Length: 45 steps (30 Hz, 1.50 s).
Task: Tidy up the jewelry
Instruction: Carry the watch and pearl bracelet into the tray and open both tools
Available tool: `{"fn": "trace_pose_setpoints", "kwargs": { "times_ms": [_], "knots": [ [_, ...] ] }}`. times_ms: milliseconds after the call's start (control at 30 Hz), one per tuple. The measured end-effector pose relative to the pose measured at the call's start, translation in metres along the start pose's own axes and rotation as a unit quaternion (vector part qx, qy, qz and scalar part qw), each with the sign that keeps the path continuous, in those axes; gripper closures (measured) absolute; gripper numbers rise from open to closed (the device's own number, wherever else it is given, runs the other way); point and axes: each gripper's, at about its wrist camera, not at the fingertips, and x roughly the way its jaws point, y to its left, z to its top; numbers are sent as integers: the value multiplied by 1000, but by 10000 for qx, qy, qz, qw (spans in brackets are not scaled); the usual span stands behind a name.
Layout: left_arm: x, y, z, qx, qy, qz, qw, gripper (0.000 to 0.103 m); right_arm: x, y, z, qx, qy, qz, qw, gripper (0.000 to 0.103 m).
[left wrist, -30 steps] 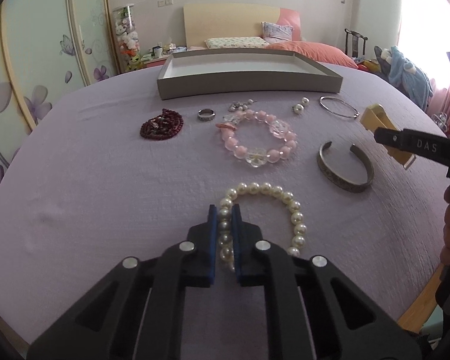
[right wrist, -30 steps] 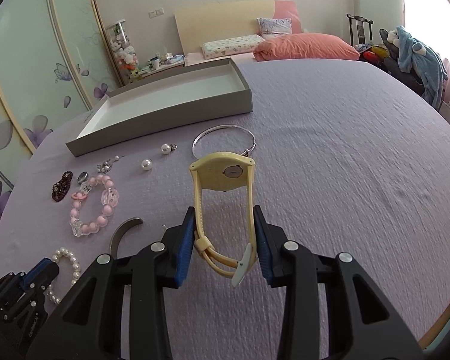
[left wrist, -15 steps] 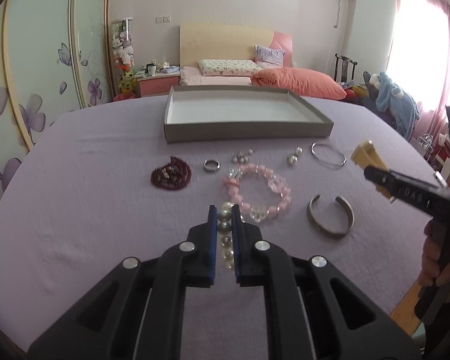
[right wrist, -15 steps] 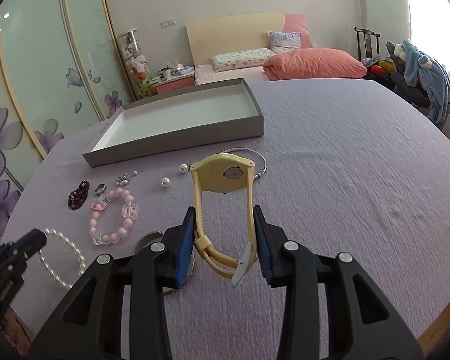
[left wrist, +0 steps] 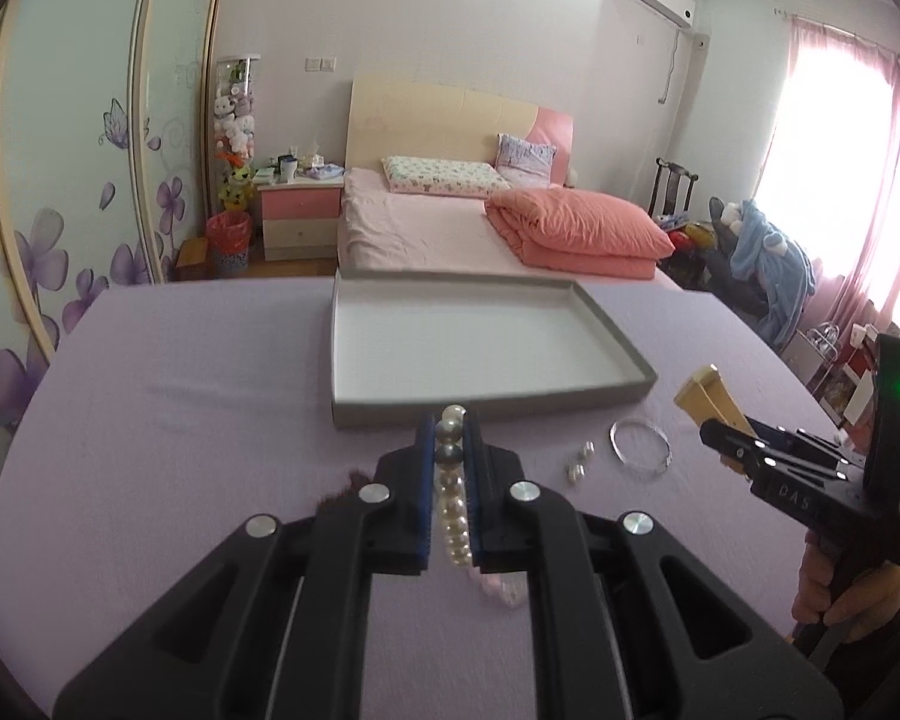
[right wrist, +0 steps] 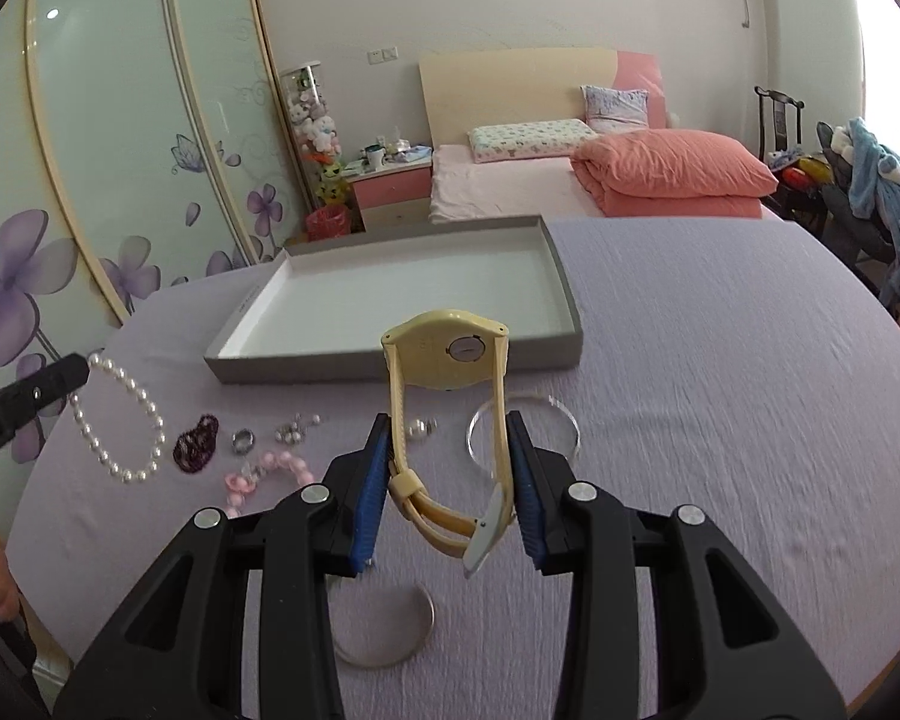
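Note:
My left gripper (left wrist: 452, 420) is shut on a white pearl bracelet (left wrist: 453, 498) and holds it in the air above the lilac table; the bracelet hangs as a loop in the right wrist view (right wrist: 123, 420). My right gripper (right wrist: 447, 426) is shut on the strap of a yellow wristwatch (right wrist: 444, 354), held upright above the table. The empty grey tray (left wrist: 636, 381) with a white floor lies ahead of both; it also shows in the right wrist view (right wrist: 390, 366).
On the table lie a dark red bead piece (right wrist: 197, 443), a ring (right wrist: 243, 440), small earrings (right wrist: 294, 429), a pink bead bracelet (right wrist: 258, 474), a thin silver bangle (right wrist: 525, 426) and a metal cuff (right wrist: 384, 630). A bed stands behind the table.
Both grippers have risen above the table. The pearl bracelet has left the cloth and now hangs from my left gripper. The tray is nearer in both views.

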Motion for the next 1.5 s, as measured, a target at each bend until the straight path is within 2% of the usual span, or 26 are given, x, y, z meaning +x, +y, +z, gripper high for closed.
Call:
{"fn": "trace_pose_setpoints", "kwargs": {
  "times_ms": [167, 400, 500, 633, 900, 1033, 1333, 1400, 1467, 1500],
  "knots": [
    [27, 6, 38, -38, -31, 47, 10000, 94, 21, -3, 30, -110, -122, -99, 9998, 64],
    [82, 13, 78, -125, 5, 132, 9998, 94, 75, -13, 66, 41, 72, -100, 9999, 64],
    [114, 16, 91, -241, 80, 117, 9996, 94, 107, -14, 79, 88, 251, -143, 9995, 64],
    [154, 21, 101, -311, 235, 158, 9991, 94, 160, -22, 92, 314, 729, -126, 9968, 64],
    [212, 27, 111, -368, 517, 246, 9977, 94, 222, -31, 111, 585, 1386, -472, 9875, 64],
    [237, 30, 114, -356, 676, 332, 9965, 94, 232, -25, 119, 444, 1350, -777, 9868, 64],
    [268, 39, 114, -454, 858, 557, 9937, 93, 240, -16, 121, 71, 1349, -1095, 9848, 62],
    [272, 42, 112, -513, 910, 610, 9927, 93, 243, -15, 123, 22, 1387, -1136, 9838, 59],
    [272, 46, 111, -605, 954, 614, 9917, 91, 237, -17, 123, 24, 1326, -1079, 9853, 44],
    [270, 47, 110, -651, 941, 578, 9918, 88, 233, -17, 124, 46, 1272, -1057, 9862, 40]
  ]
}}
